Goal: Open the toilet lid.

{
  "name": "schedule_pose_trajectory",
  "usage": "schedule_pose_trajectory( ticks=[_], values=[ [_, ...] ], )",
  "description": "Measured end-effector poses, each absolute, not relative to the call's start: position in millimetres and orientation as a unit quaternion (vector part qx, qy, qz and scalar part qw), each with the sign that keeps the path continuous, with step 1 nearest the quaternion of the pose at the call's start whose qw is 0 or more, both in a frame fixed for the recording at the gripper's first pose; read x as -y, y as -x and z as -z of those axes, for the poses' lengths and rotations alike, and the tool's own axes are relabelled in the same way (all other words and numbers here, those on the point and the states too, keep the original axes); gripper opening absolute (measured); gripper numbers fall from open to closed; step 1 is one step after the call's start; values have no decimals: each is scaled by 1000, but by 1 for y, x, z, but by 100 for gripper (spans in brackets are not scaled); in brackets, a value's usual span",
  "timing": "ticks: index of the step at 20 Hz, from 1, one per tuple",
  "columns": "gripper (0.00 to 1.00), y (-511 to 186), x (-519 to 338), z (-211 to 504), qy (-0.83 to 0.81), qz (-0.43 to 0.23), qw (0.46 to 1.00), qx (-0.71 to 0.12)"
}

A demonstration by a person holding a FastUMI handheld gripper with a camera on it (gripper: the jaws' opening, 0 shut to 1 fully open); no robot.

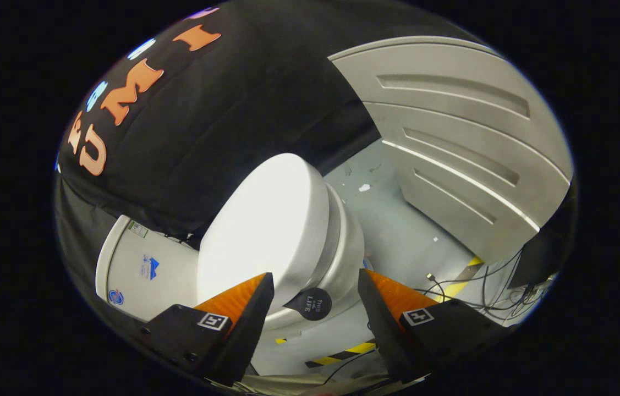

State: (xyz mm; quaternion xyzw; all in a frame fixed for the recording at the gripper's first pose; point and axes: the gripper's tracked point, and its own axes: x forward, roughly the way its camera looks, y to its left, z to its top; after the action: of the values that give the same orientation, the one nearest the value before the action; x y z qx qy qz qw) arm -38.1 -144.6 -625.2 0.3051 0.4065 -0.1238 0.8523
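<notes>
Gripper view: the gripper (315, 283) has its jaws spread wide, grasping nothing. Just ahead of the fingers lies the glossy white oval plastic toilet lid (265, 231), down on the white ceramic toilet bowl (351, 247). To lift well, slip one finger under the lid's front edge beside the round black sticker (314, 303), then swing up toward the white tank (144, 269).

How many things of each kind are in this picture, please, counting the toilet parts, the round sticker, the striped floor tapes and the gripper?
Toilet lid, down: 1
Toilet tank: 1
Round dark sticker on the bowl, between the fingers: 1
Yellow-black floor tape strips: 2
Gripper, open, short of the lid: 1
Total: 6
</notes>
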Motion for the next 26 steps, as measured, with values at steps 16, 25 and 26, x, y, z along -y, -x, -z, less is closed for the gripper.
schedule_pose_trajectory(
  ticks=[16, 25, 26],
  values=[
    [55, 40, 129, 664, -373, 118, 810, -437],
    [22, 39, 126, 662, -401, 119, 797, -436],
    [22, 40, 127, 657, -416, 120, 793, -428]
  ],
)
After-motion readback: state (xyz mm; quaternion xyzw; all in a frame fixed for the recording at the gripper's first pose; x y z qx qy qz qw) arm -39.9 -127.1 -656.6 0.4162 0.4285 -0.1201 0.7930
